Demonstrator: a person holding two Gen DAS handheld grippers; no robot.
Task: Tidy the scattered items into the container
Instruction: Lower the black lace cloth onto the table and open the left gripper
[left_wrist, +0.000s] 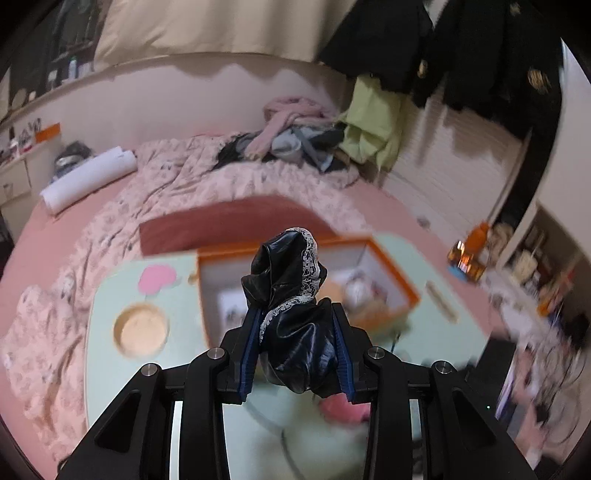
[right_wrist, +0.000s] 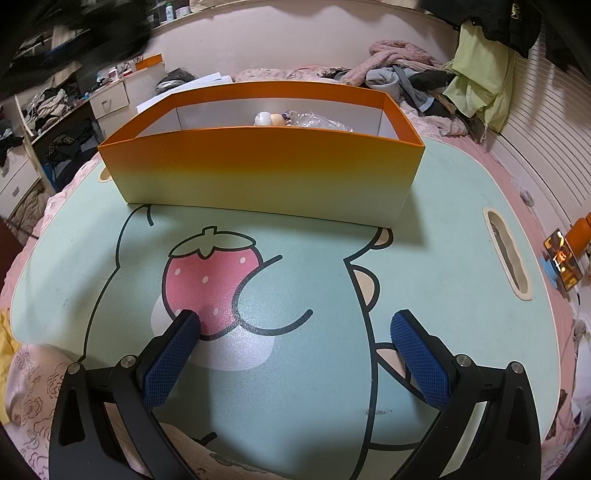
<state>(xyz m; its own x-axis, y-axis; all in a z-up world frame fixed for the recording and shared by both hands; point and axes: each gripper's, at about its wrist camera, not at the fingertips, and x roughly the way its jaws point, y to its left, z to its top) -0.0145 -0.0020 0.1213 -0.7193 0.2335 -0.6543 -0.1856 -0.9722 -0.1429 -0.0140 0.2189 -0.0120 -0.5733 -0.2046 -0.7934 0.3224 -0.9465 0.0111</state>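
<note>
My left gripper (left_wrist: 297, 325) is shut on a bunched black satin cloth with white lace trim (left_wrist: 291, 295), held in the air above the mint lap table (left_wrist: 110, 295), in front of the orange box (left_wrist: 391, 280). In the right wrist view the same orange box (right_wrist: 258, 166) stands on the far half of the mint lap table (right_wrist: 443, 221); a white bottle cap (right_wrist: 263, 119) and crinkled clear plastic (right_wrist: 317, 120) show over its rim. My right gripper (right_wrist: 295, 325) is open, low over the strawberry print (right_wrist: 210, 273), with nothing between its blue pads.
The table rests on a pink bed with a floral quilt (left_wrist: 221, 177). A pile of clothes (right_wrist: 399, 74) lies behind the box. A round cup hole (left_wrist: 141, 330) and a handle slot (right_wrist: 506, 254) are cut into the table. An orange bottle (right_wrist: 580, 232) and phone sit at the right.
</note>
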